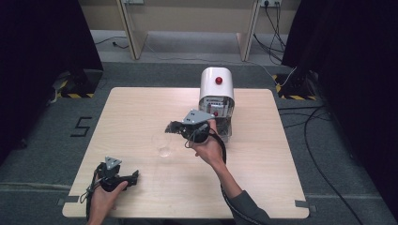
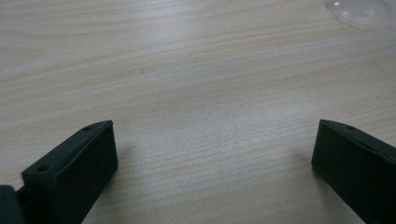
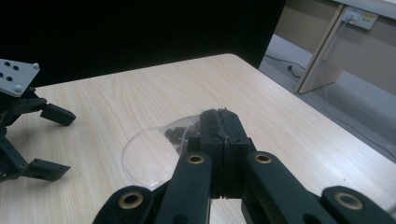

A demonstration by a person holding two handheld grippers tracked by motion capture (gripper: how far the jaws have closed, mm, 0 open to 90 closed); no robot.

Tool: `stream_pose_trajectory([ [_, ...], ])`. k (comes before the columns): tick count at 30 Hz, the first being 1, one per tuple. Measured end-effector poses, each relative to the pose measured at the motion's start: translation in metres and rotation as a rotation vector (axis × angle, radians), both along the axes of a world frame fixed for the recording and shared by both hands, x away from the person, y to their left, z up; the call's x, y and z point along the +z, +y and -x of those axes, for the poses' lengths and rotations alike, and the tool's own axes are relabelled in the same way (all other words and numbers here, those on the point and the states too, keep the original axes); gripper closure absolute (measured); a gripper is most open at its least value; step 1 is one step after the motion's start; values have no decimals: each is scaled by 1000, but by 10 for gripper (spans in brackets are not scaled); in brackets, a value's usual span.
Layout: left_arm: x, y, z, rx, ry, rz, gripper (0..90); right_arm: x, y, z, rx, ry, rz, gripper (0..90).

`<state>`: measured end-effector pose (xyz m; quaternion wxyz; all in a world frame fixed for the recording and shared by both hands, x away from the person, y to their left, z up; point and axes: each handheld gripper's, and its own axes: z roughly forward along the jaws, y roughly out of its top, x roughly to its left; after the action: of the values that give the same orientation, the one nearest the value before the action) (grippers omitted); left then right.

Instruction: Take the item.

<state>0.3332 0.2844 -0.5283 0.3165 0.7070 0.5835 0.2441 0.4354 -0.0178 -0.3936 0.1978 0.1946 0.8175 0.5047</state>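
Left gripper (image 1: 133, 177): lowest in the high view, at the table's lower left edge; in its own view the two black jaws stand wide apart over bare wood, nothing between them.
Right gripper (image 3: 219, 122): jaws pressed together, pinching the thin rim of the clear plastic cup (image 3: 152, 156); in the high view it sits at mid-frame, just in front of the white machine.
Cup position: centre of the high view (image 1: 164, 145), slightly left of the right gripper (image 1: 174, 127); in the right gripper view it hangs just left of the closed jaws, mouth towards the lower left, apparently tilted rather than standing flat.
White machine (image 1: 216, 101): upper middle of the table (image 1: 263, 154), red knob on top, an open bay low on its front.
Likely aim: judging from the layout, the cup is being carried to or from that bay.
Risk, slip: only a narrow edge of thin wall is held, so the cup could swing or slide out of the pinch during a sideways move.
Risk, crush: a hard squeeze on so flimsy a wall may buckle or crack it.
Risk, tip: set down at this tilt, it would probably roll across the wood.
Risk, no backup: left gripper lies well apart, too far to steady the cup.
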Motion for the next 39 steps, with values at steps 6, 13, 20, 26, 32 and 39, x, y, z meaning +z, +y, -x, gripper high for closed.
stream_pose_trajectory([
  [6,0,0,0,0,0,0,0,-3,12,2,23,2,4,900],
  [13,0,0,0,0,0,0,0,-7,19,2,33,11,12,900],
  [20,0,0,0,0,0,0,0,-10,27,3,48,13,22,900],
  [26,0,0,0,0,0,0,0,-14,35,2,58,22,35,900],
  [32,0,0,0,0,0,0,0,-18,39,2,63,30,43,900],
  [39,0,0,0,0,0,0,0,-23,40,0,63,39,60,900],
])
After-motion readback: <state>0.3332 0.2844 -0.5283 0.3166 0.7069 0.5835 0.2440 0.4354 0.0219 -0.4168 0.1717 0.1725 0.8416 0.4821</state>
